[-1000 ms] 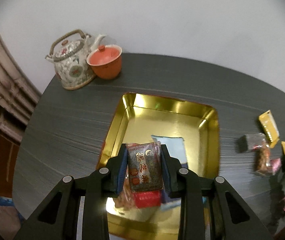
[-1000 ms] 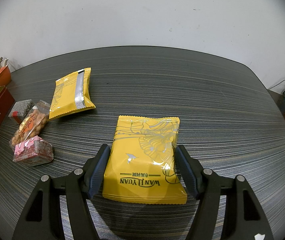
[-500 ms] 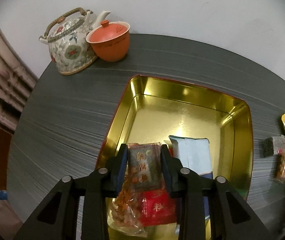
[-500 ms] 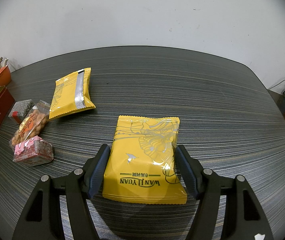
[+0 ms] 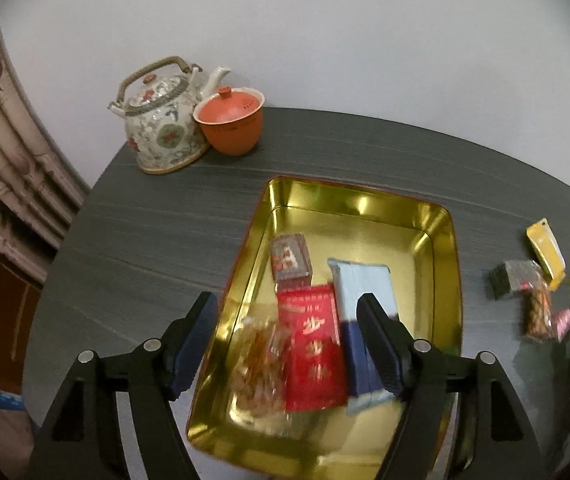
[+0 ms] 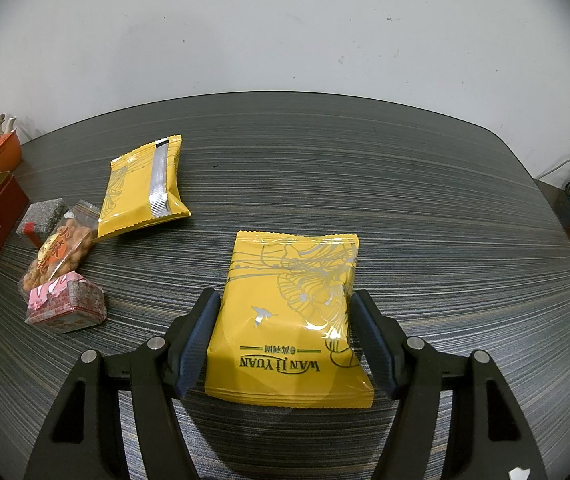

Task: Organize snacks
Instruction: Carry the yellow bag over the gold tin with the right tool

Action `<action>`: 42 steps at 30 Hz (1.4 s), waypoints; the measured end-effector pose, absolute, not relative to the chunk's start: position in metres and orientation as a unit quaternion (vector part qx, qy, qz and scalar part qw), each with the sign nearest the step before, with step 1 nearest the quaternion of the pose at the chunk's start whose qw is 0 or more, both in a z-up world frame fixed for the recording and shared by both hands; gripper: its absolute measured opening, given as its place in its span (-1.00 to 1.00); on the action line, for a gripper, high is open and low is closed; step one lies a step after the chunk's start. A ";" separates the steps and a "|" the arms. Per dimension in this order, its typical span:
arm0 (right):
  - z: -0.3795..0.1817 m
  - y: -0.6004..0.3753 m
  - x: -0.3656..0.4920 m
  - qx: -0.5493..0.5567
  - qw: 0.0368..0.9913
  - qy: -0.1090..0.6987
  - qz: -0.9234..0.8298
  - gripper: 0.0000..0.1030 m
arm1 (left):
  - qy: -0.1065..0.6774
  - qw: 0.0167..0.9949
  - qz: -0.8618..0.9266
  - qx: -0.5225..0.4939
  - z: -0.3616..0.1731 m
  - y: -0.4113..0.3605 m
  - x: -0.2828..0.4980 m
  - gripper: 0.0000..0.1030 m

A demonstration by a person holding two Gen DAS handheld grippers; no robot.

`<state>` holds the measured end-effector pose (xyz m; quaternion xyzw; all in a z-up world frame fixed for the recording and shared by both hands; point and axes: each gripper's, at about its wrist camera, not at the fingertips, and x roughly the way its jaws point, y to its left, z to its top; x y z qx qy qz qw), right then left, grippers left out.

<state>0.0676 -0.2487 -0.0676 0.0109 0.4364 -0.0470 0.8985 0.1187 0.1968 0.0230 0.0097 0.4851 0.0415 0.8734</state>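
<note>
The left gripper (image 5: 287, 338) hangs wide apart and empty over the near end of the gold-lined rectangular tin (image 5: 443, 248), where a small dark wrapped block (image 5: 290, 258), a red packet (image 5: 313, 344) and a pale blue packet (image 5: 361, 284) lie. Rightward, the right gripper (image 6: 283, 338) brackets a yellow WAN LI YUAN foil pouch (image 6: 289, 316) lying near the dark striped table's (image 6: 425, 208) near edge; whether its pads press the pouch, I cannot tell.

A mirror-bright gold metal finish is shown by the tin (image 5: 441, 240), glossy plastic film by the yellow packet (image 6: 289, 320), glazed ceramic by the teapot (image 5: 161, 128), and a matt, finely streaked grey grain by the bench (image 6: 405, 184).
</note>
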 end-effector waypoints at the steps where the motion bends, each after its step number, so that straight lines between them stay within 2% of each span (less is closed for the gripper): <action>1: -0.068 -0.248 0.068 0.011 0.899 0.436 -0.047 0.25 | 0.483 0.875 0.045 0.010 0.025 0.197 0.112 0.41; 16: -0.069 -0.251 0.070 0.010 0.898 0.437 -0.048 0.25 | 0.430 0.899 0.068 0.045 0.042 0.182 0.058 0.41; 25: -0.069 -0.250 0.070 0.009 0.898 0.437 -0.048 0.26 | 0.433 0.896 0.083 0.052 0.034 0.197 0.033 0.47; 30: -0.069 -0.249 0.070 0.010 0.898 0.437 -0.048 0.27 | 0.425 0.898 0.095 0.057 0.032 0.208 0.020 0.57; 35: -0.070 -0.249 0.071 0.016 0.895 0.442 -0.053 0.27 | 0.424 0.900 0.091 0.044 0.030 0.217 0.022 0.58; 42: -0.068 -0.241 0.071 0.020 0.888 0.453 -0.075 0.09 | 0.432 0.895 0.108 0.031 0.022 0.234 0.026 0.58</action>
